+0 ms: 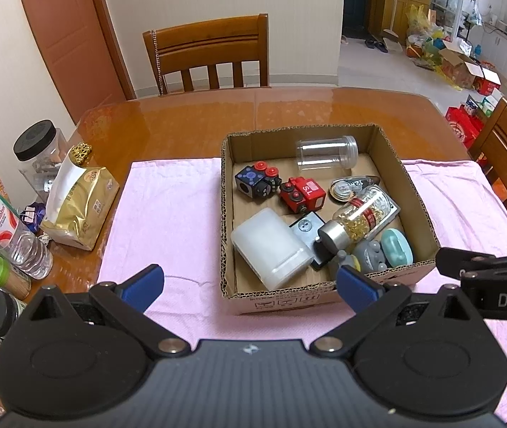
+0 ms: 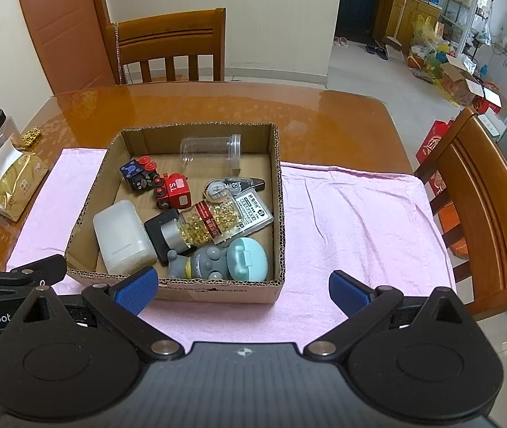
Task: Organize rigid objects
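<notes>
Red toy train [image 2: 173, 192] reads "SL"; correction tape [image 2: 233, 185] reads "12m".

The left gripper [image 1: 249, 283] fills the lower part of its frame, jaws spread wide and empty. The right gripper [image 2: 242, 287] sits likewise at the bottom of its own frame, jaws wide apart, holding nothing.
</notes>
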Available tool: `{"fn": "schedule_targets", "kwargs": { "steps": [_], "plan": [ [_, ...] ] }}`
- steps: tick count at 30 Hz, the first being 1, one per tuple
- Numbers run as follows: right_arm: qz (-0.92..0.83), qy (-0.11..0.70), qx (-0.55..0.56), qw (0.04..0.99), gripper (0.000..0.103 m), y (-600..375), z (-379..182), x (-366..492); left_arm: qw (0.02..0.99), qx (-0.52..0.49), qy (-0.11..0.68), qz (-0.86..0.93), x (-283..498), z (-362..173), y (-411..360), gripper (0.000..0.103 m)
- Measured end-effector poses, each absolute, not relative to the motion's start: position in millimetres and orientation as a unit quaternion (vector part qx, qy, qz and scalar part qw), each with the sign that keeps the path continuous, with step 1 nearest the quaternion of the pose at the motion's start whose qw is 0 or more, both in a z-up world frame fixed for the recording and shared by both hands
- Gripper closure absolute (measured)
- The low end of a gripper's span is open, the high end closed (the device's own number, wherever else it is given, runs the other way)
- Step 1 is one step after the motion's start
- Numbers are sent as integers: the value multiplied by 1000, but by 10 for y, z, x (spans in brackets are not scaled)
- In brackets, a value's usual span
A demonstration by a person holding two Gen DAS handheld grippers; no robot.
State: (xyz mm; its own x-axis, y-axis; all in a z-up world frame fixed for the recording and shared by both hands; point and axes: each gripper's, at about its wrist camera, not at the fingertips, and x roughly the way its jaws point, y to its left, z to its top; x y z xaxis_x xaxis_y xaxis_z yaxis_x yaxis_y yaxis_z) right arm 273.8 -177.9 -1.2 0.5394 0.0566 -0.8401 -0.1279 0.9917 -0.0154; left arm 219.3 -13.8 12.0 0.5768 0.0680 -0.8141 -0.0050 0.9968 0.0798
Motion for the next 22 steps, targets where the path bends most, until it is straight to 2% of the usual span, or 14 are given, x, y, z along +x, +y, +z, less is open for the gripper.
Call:
{"fn": "schedule_targets", "kwargs": {
  "steps": [22],
  "plan": [
    [50, 471, -36, 880, 0, -1792, 14, 2737, 888, 34, 458, 23, 2204, 168, -146, 1]
  ]
}}
